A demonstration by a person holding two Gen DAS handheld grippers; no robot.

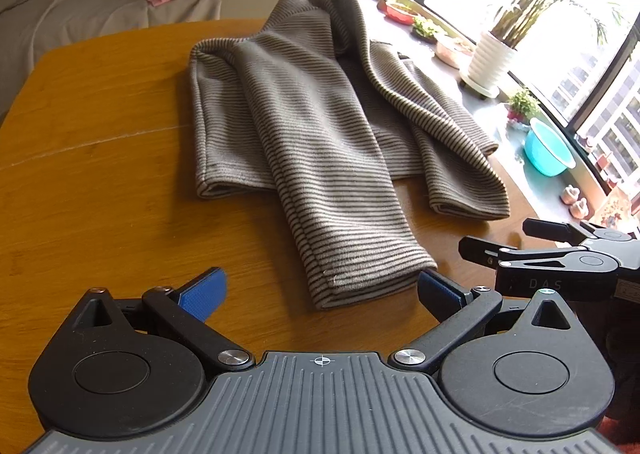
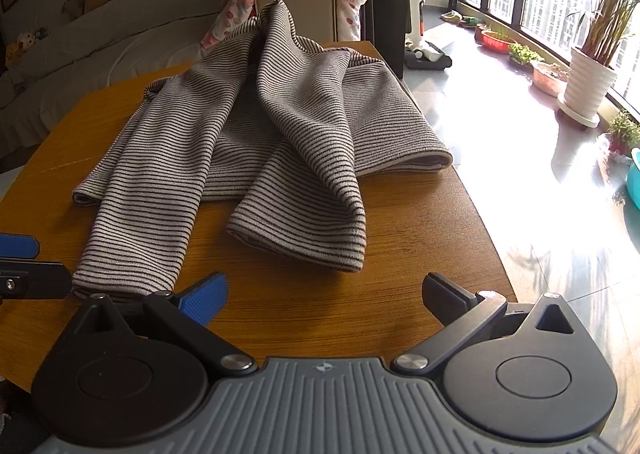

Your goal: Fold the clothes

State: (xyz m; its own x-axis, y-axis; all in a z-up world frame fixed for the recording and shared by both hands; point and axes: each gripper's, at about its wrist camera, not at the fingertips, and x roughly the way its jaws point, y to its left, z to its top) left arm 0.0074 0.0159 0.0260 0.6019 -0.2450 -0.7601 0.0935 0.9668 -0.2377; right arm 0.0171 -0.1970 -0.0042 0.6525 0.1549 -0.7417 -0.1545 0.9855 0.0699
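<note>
Both tongs stand wide and hold nothing. Seen from its own wrist camera, the left gripper (image 1: 322, 292) hovers low over the wooden table (image 1: 100, 142), its blue-padded fingers (image 1: 204, 294) spread to either side of a sleeve cuff (image 1: 372, 274), though whether either pad touches the cloth is hard to tell at this angle. Just to its right the right gripper (image 1: 504, 242) shows side-on, jaws apart above the table edge.

From the right wrist view, the right gripper (image 2: 324, 294) sits over bare wood near the table's front edge, fingers splayed, with the second cuff (image 2: 304, 234) lying just ahead of it. The left gripper's blue pad (image 2: 18, 246) pokes in at the left border.

Spread across the middle of the table lies the striped sweater (image 2: 248, 126), grey with thin dark lines. Both sleeves are drawn inward over the body and run toward the cameras, and the collar end is bunched up at the far side. Beyond the table, a white plant pot (image 2: 590, 88) stands on the sunlit floor by the windows.
</note>
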